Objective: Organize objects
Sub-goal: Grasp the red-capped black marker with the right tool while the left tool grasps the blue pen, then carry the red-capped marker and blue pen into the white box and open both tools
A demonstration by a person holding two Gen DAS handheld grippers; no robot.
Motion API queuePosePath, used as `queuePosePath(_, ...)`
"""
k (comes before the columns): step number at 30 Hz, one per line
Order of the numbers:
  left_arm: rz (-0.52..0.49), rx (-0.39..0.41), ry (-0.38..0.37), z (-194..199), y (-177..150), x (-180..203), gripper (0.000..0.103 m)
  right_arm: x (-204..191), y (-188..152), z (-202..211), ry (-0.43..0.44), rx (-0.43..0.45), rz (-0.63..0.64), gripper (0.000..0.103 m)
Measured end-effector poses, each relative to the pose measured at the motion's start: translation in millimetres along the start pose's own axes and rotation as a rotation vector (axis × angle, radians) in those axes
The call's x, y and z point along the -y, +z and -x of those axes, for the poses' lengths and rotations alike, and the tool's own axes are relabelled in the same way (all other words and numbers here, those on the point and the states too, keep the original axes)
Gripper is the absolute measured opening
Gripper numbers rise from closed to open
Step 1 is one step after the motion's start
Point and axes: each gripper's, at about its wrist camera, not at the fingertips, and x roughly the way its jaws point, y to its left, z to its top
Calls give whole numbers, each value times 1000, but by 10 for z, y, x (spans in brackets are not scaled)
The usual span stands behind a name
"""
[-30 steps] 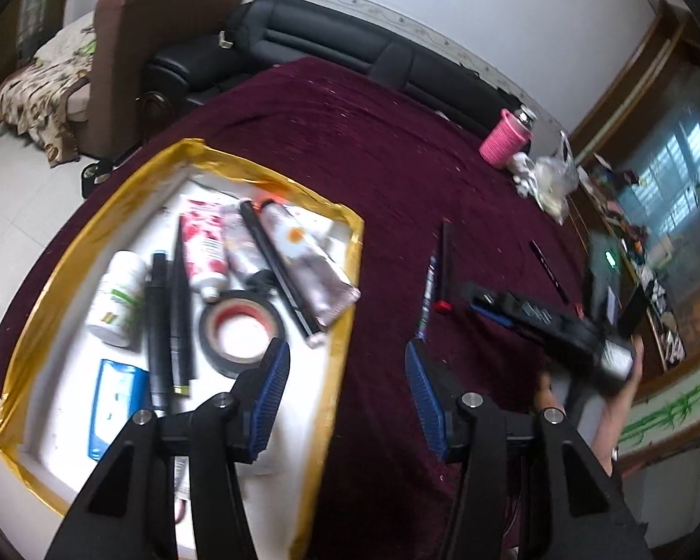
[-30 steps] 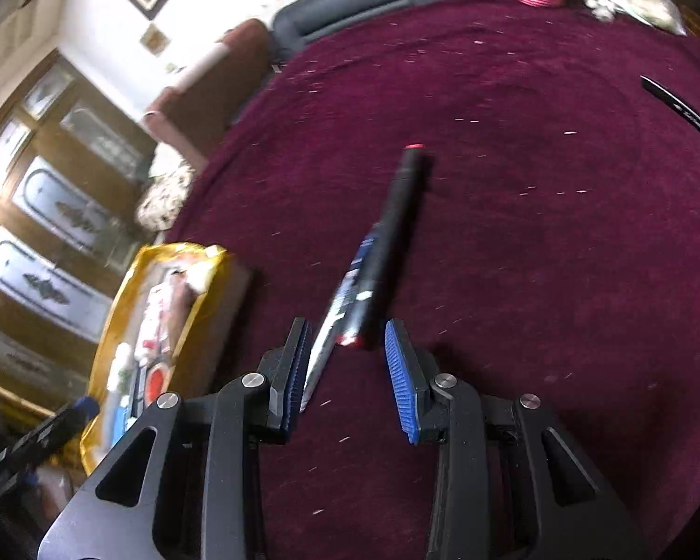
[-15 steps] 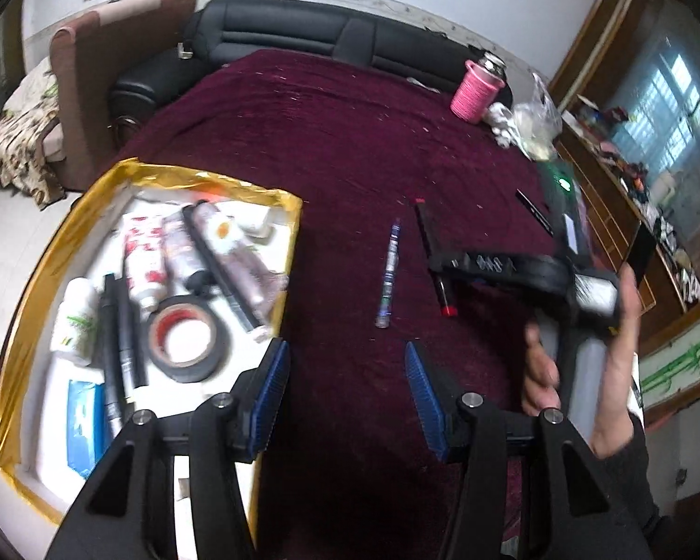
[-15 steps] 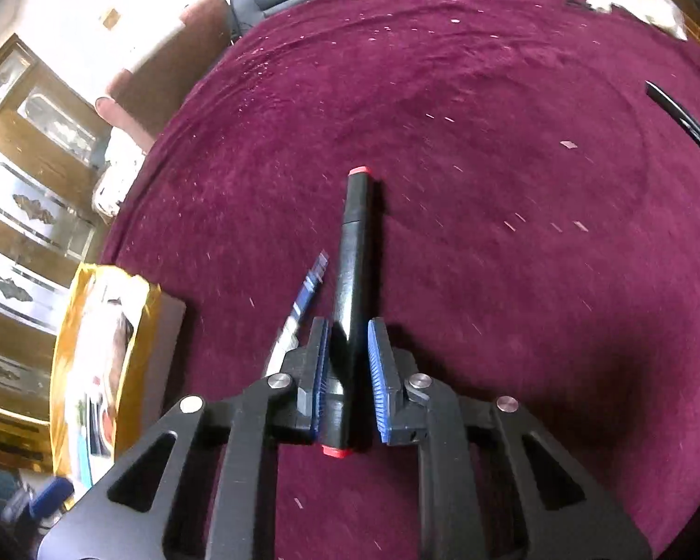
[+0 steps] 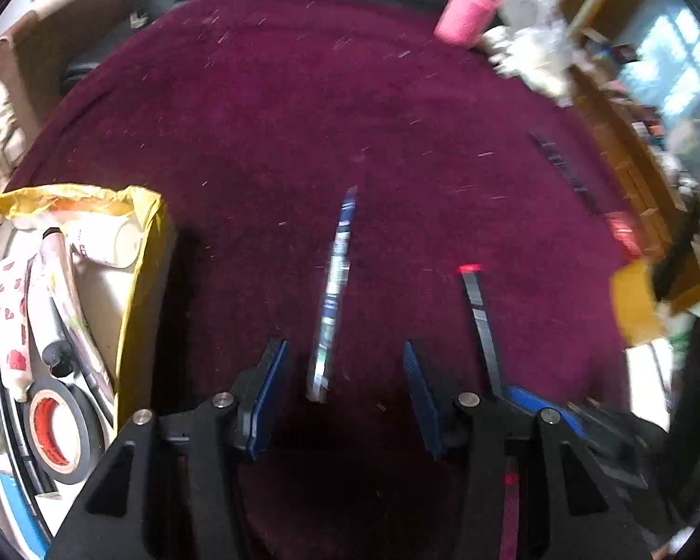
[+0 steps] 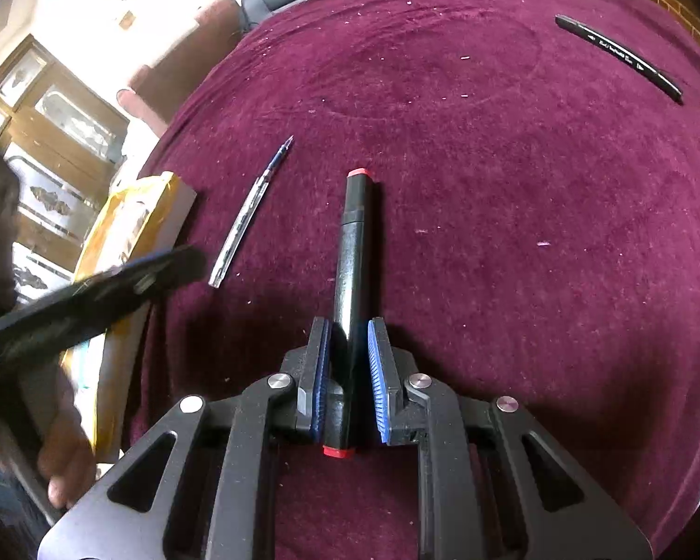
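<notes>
A: Item one, change since the earlier frame: your right gripper point(image 6: 347, 373) has closed its jaws on the black marker point(image 6: 350, 270), which lay loose on the table point(image 6: 513, 233) before. Your left gripper point(image 5: 343, 396) has swung away from over the tray point(image 5: 142, 280) to the blue pen point(image 5: 333, 294), its jaws narrowing slightly with nothing pressed between them.

B: Relation for the next move?

A: Pen lies just ahead of your left jaws, slightly left of centre, long axis running away up the frame, roughly in line with the fingers. Your left hand is nearer. I'd judge a short drop forward would straddle it.

B: Description?

A: Pen: slim, blue-and-clear barrel, flat on the maroon cloth, lower centre of the left view. Marker: black, red-capped ends, held near its rear end.
</notes>
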Motion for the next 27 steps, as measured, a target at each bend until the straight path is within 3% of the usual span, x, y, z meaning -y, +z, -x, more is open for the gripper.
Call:
queuePosePath(2, -13, -21, 40, -102, 57, 40, 38, 16, 14, -7, 7, 5, -5, 16)
queuePosePath(9, -38, 20, 68, -194, 204, 125, 27, -3, 6, -18, 13, 17, 1, 17)
queuePosePath(10, -46, 24, 77, -201, 200, 134, 24, -15, 3, -19, 7, 19, 5, 17)
queuePosePath(11, -64, 34, 100, -197, 172, 148, 10, -26, -1, -20, 1, 21, 11, 18)
queuePosePath(12, -83, 38, 103, -185, 152, 153, 6, -44, 0, -23, -8, 22, 21, 18)
queuePosePath(16, -69, 3, 39, -81, -14, -15, 6, -127, 11, -42, -41, 22, 52, 26)
queuePosePath(20, -5, -34, -30, 96, -396, -158, 6, -230, -15, -65, -81, 26, 109, 32)
queuePosePath(27, -8, -7, -15, 118, -527, -94, 8, -239, -11, -72, -102, 29, 111, 31)
